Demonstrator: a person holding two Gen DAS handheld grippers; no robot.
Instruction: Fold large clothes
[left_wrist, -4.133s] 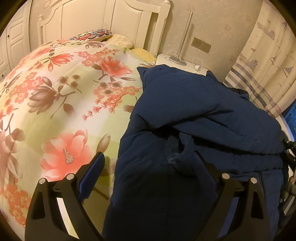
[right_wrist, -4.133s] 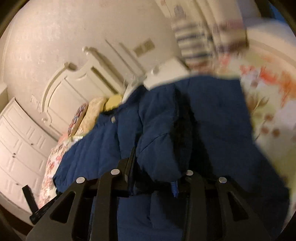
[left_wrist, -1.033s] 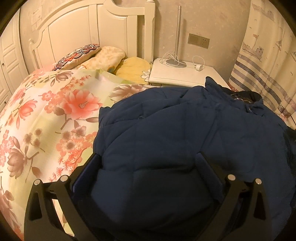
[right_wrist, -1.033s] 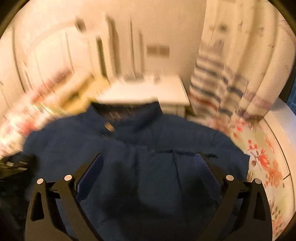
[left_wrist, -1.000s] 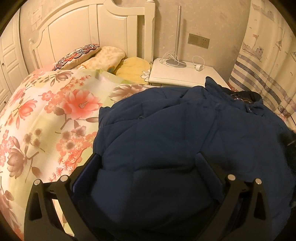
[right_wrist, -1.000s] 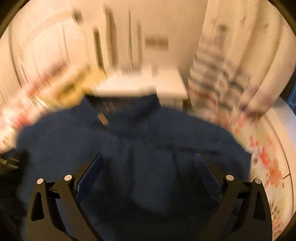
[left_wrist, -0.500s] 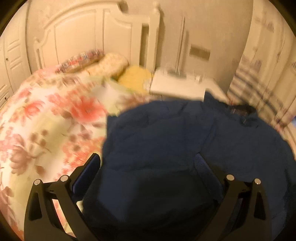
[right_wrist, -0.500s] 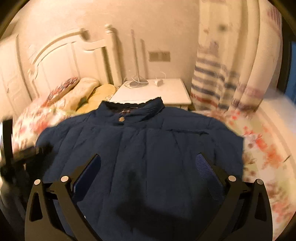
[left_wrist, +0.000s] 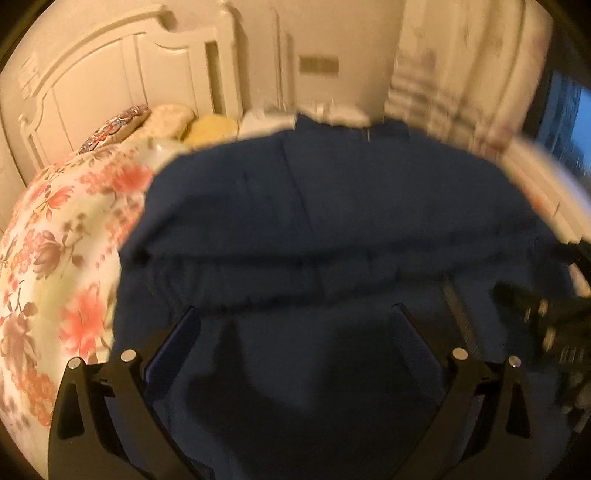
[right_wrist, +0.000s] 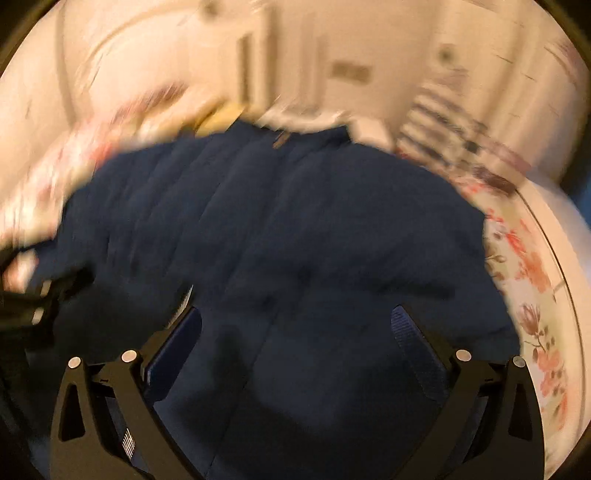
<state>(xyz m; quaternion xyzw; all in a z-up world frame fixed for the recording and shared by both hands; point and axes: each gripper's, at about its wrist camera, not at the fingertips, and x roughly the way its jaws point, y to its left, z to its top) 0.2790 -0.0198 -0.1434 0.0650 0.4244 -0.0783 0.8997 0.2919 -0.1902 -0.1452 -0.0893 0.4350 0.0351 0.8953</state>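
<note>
A large dark blue padded jacket (left_wrist: 332, 229) lies spread on the floral bed, collar toward the nightstand; it also fills the right wrist view (right_wrist: 280, 229). A sleeve lies folded across its middle in the left wrist view. My left gripper (left_wrist: 295, 325) is open and empty, just above the jacket's lower part. My right gripper (right_wrist: 295, 325) is open and empty over the jacket's lower middle. The right gripper also shows at the right edge of the left wrist view (left_wrist: 546, 317). Both views are blurred.
The floral bedspread (left_wrist: 62, 236) lies to the left of the jacket and also to its right (right_wrist: 532, 280). Pillows (left_wrist: 166, 118), a white headboard (left_wrist: 110, 66), a white nightstand (left_wrist: 332, 110) and a striped curtain (left_wrist: 461, 74) stand behind.
Both grippers have moved down and closer over the jacket. The left view has swung right, the right view left. Both stay open and empty.
</note>
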